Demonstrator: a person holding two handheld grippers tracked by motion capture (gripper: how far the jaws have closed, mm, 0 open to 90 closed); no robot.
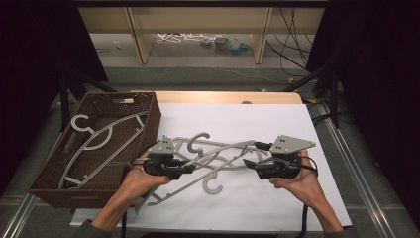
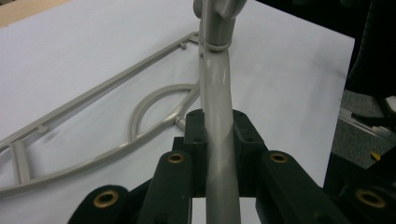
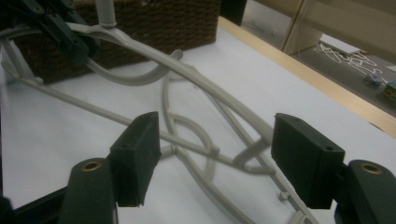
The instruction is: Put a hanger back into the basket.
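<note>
Wicker basket (image 1: pixel 148 116), left: one hanger inside. Your left gripper (image 1: pixel 184 169) is clamped on a grey hanger (image 2: pixel 217 116) lifted over the white sheet (image 1: pixel 267 124). Your right gripper (image 1: pixel 250 163) gapes empty. Likely next: swing it basketward.

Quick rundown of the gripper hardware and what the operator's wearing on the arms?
Both grippers, left and right, are black bodied, each topped by a grey three-cornered plate with small holes. Jaws are blocky black pads; brass-coloured bushings sit in the arms behind them. A black cable trails from each. Grey sleeve edges show low on both forearms.

Grey plastic hangers (image 1: pixel 213 158) lie tangled on white sheet (image 1: pixel 277 124).
</note>
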